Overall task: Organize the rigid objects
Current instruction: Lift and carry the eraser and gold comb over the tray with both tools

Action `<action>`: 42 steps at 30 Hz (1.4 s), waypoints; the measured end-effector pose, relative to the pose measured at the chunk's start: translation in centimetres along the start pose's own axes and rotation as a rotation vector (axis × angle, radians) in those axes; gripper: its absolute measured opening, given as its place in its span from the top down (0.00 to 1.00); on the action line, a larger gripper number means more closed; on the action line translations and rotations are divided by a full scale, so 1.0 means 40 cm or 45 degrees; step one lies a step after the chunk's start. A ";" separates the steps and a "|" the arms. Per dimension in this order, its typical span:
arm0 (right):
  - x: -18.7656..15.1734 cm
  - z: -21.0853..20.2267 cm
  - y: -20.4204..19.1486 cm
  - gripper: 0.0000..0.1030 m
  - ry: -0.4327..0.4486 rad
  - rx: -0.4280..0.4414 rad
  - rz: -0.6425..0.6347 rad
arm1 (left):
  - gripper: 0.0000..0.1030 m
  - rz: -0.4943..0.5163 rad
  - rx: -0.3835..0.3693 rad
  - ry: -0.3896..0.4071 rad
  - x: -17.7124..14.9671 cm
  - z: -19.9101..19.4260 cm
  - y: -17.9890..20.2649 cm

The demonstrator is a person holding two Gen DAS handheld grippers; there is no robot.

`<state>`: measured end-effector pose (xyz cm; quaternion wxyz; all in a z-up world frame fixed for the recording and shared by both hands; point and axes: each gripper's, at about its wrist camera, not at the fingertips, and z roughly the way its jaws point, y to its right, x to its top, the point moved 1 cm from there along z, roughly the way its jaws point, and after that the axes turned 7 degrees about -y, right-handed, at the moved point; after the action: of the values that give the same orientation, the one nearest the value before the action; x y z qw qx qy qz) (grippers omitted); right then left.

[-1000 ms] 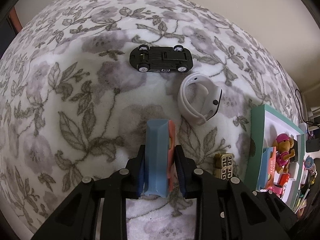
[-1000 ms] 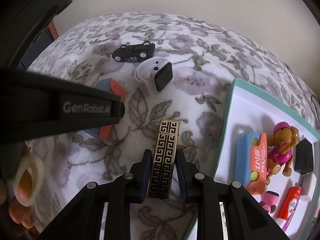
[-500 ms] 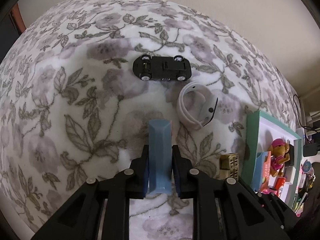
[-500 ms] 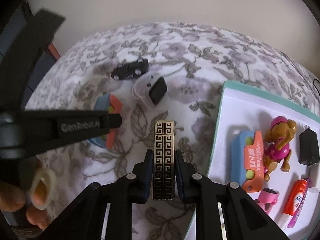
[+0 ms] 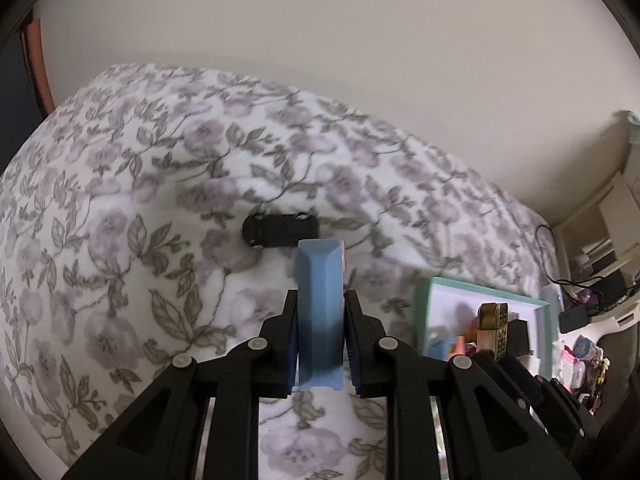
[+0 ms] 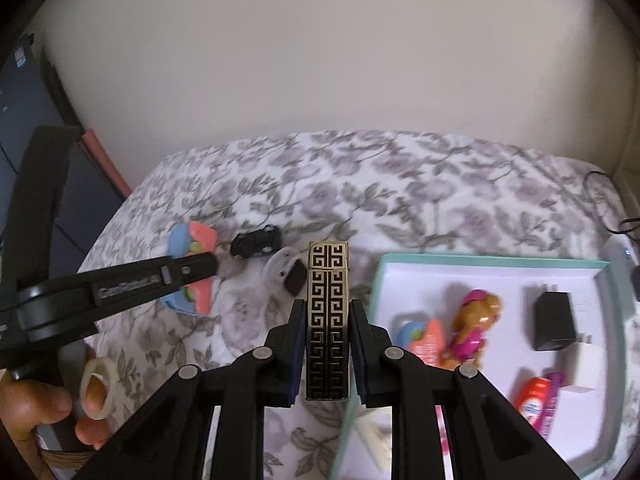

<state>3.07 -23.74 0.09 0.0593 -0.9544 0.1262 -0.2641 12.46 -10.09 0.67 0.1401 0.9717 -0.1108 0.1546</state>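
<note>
Both claws loaded: left gripper clamped on blue case, right gripper on gold lighter, lifted near tray. Tray already part-filled. Left on blanket: toy car, smartwatch.

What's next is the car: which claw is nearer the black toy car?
Left. The left claw, gripping a blue case, sits just short of the black toy car; the right claw, holding a patterned lighter, is farther, by the tray.
</note>
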 end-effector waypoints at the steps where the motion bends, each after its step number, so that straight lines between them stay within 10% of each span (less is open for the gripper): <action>1: 0.001 -0.008 0.011 0.79 0.003 -0.018 0.011 | 0.79 0.006 -0.010 0.004 -0.001 -0.004 0.008; 25: -0.046 -0.066 0.366 0.79 -0.087 -0.222 0.448 | 0.79 0.353 -0.215 -0.172 -0.144 0.070 0.335; 42: -0.066 -0.072 0.414 0.78 -0.116 -0.225 0.512 | 0.79 0.464 -0.249 -0.263 -0.207 0.139 0.441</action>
<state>-4.09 -39.07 -1.73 0.0327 -0.9225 0.3336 -0.1914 1.73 -26.88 -2.92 0.1913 0.9281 -0.3127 0.0658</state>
